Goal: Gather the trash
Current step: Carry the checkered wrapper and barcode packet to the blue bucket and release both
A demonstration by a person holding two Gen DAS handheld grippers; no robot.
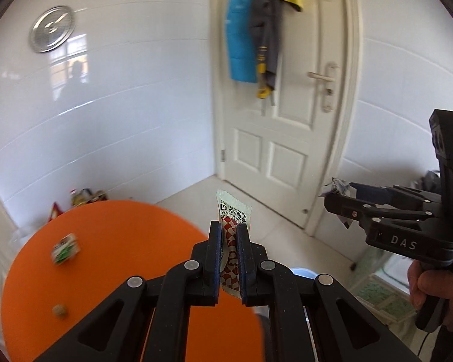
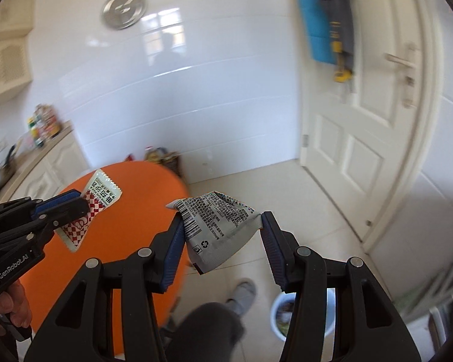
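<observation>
- Left gripper point(image 1: 229, 267) pinching red-checkered sachet point(image 1: 231, 226); right gripper point(image 2: 223, 241) clamping grey wrapper point(image 2: 217, 226). Neither binned.
- White bin point(image 2: 279, 310) waits below.
- Orange table point(image 1: 120, 241): green wrapper point(image 1: 65, 249), small crumb point(image 1: 59, 310) left.

Left gripper point(image 1: 229, 235) clamped on a sachet point(image 1: 233, 226), raised over the near edge of the tabletop point(image 1: 120, 241); right gripper point(image 2: 222, 229) beside it to the right, gripping a wrapper point(image 2: 217, 226) above the floor point(image 2: 302, 211). On the tabletop, a small packet point(image 1: 65, 248) and, nearer, a nut-like bit point(image 1: 59, 310). On the floor right of the tabletop, a bin point(image 2: 279, 316); beyond it, a door point(image 1: 287, 120) with clothes point(image 1: 256, 30) hanging on it.
</observation>
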